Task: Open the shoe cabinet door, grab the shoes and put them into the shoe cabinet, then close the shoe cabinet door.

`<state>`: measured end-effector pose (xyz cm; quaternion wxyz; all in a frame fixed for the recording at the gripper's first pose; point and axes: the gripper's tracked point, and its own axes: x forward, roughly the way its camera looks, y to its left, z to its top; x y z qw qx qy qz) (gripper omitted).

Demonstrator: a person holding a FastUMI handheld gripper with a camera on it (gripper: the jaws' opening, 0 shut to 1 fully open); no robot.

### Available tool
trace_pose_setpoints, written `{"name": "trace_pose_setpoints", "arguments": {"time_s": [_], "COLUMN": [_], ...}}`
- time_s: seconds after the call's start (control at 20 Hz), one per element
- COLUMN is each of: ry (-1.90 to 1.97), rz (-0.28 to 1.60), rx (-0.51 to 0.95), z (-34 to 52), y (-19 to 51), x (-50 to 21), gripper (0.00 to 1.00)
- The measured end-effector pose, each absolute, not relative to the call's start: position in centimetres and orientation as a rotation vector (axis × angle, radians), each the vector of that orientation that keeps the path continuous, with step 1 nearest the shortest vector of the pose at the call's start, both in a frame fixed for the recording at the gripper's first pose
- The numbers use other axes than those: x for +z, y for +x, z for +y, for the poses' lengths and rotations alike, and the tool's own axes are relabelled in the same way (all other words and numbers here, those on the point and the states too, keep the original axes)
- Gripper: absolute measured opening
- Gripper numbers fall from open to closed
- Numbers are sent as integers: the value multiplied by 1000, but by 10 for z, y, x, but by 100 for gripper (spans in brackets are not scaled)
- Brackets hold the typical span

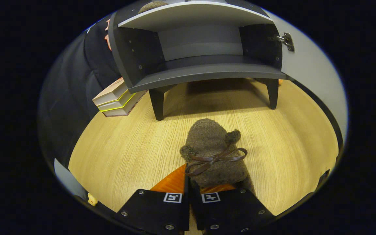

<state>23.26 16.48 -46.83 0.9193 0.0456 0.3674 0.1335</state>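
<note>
A brown fuzzy shoe (212, 153) with a dark leather bow sits between my fingers, toe pointing away from me toward the cabinet. My gripper (189, 191) is shut on the shoe's heel end, both fingers close together and pressing it. Beyond the shoe stands the dark grey shoe cabinet (204, 70) on short legs, its compartment open and bare inside. Its door (308, 68) is swung wide to the right, with a metal hinge at the cabinet's right wall. Another brown fuzzy thing (152, 6) rests on the cabinet's top; I cannot tell what it is.
The cabinet stands on a light wooden tabletop (116, 153). A stack of books (117, 99) lies to the left of the cabinet's front left leg. Black cloth hangs behind and to the left.
</note>
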Motion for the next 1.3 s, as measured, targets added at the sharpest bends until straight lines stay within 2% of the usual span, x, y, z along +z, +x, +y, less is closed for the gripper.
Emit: {"name": "trace_pose_setpoints", "arguments": {"time_s": [0.45,0.7,1.3], "ry": [134,111,59], "rz": [677,576,379], "rx": [239,238,268], "z": [143,138,142], "y": [208,222,275], "x": [-376,-303,-183], "gripper": [8,8,8]}}
